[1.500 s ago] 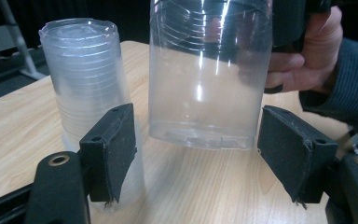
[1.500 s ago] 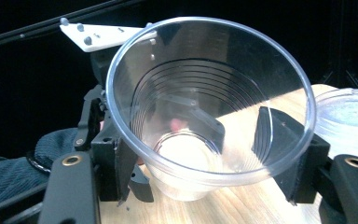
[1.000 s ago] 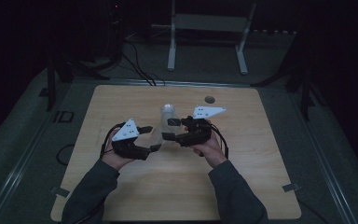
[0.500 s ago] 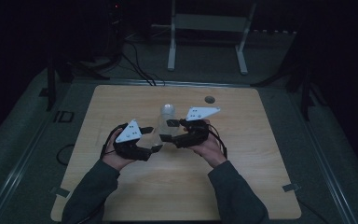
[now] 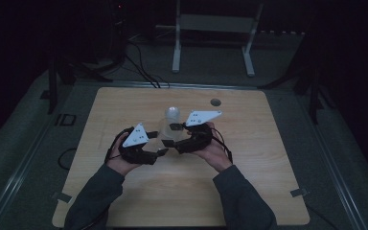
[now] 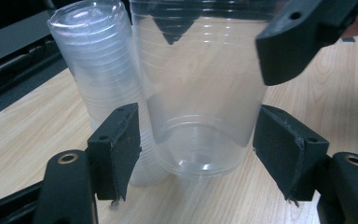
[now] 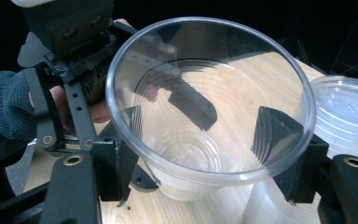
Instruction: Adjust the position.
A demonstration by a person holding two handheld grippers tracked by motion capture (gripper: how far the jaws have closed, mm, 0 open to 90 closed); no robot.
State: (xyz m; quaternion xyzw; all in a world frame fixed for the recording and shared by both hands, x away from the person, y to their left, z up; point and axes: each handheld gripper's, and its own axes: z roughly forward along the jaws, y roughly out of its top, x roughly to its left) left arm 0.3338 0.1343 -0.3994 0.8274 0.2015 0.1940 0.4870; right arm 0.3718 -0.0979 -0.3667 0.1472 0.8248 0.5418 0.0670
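Closing: your left gripper has just been drawing its jaws in around the base of the clear plastic cup.

Pads sit just beside its walls, not yet pressing. Your right gripper clamps the cup under its rim, beside the inverted clear cup stack; handover or separation looks imminent.

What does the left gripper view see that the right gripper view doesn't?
Left gripper view: the clear cup from the side, down to its base, and the closed top of the upside-down stack of cups. Right gripper view: a look down into the cup's open mouth, plus a person's hand and dark sleeve. Both: the cup, the stack beside it and the wooden table.
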